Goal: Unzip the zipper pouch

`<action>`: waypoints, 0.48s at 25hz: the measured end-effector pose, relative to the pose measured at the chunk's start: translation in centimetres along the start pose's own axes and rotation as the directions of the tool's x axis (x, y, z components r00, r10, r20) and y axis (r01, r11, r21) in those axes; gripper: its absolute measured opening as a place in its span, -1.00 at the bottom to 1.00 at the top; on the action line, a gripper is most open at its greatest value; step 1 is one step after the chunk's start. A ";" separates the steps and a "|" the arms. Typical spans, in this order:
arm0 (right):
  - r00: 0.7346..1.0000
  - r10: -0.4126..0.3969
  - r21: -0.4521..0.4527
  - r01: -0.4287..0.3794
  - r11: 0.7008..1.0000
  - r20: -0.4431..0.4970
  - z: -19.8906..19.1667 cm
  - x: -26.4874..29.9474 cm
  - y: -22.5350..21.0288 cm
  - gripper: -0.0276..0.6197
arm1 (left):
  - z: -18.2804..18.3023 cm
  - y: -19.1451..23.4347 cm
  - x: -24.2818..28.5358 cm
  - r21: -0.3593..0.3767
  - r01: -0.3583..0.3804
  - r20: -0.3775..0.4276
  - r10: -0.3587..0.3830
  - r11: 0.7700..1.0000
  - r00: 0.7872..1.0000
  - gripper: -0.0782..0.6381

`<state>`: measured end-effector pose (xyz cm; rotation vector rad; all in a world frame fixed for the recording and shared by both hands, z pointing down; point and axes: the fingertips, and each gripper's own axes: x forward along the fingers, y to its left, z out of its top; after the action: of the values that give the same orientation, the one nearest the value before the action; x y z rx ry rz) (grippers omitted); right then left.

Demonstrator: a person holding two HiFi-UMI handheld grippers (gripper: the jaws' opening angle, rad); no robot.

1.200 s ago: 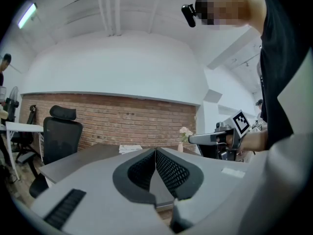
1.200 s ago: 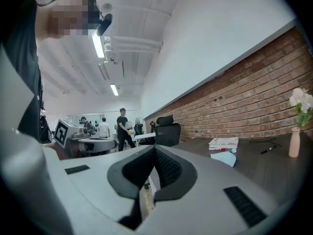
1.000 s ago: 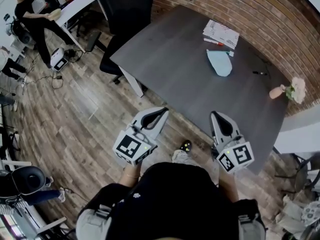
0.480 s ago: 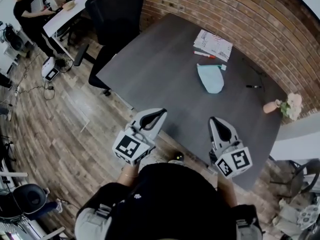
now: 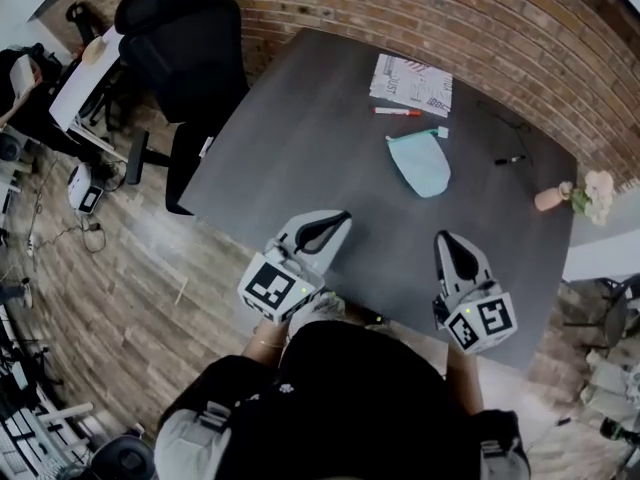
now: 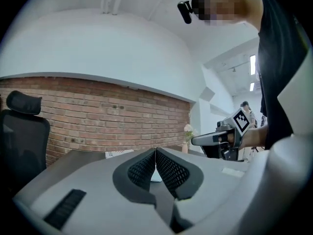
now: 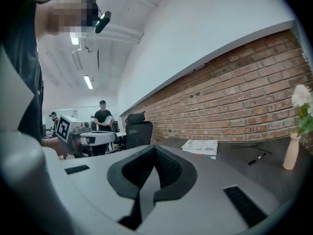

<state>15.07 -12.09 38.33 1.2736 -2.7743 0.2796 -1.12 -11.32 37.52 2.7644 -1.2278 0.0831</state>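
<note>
Looking straight down on a dark grey table [image 5: 300,148] pushed up against a brick wall [image 5: 450,13]. Light-blue zipper pouch [image 5: 420,164] lying flat on the far half of it, straight edge toward the wall, rounded end toward the near side. Just past the pouch, a red pen [image 5: 398,111], then a stack of printed papers [image 5: 411,83]. Further right, a black marker [image 5: 510,159] and a little vase of pale flowers [image 5: 552,198] near the table's right end. Black office chair [image 5: 185,58] parked by the left corner, on a wooden floor [image 5: 100,258].

Left gripper [image 5: 340,217] held over the near edge of the table, nose aimed roughly at the pouch but well apart from it. Fully closed and empty, with ribbed pads [image 6: 168,170] meeting at the tips in the left gripper view.

Right gripper [image 5: 444,237] held over the same near edge, off to the right, also well short of the pouch. Same deal there: pads [image 7: 167,167] pressed together at the tips, gripping nothing. Both held about level, side by side, well apart from each other.
</note>
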 end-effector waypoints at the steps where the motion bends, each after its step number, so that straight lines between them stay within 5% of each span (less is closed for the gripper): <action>1: 1.000 -0.012 -0.002 0.012 1.000 -0.001 0.1 0.7 -0.1 -0.91 | 0.1 1.0 0.4 0.001 0.008 0.001 -0.008 1.000 1.000 -0.76; 12: 0.990 -0.138 -0.065 0.138 0.988 0.014 1.9 5.5 -4.0 -0.91 | -0.9 7.3 4.3 0.003 0.093 0.001 -0.093 0.996 0.996 -0.76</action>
<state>14.52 -19.10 37.75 1.4453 -2.6624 0.1717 -3.69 -19.22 39.40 2.8201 -1.0976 0.0746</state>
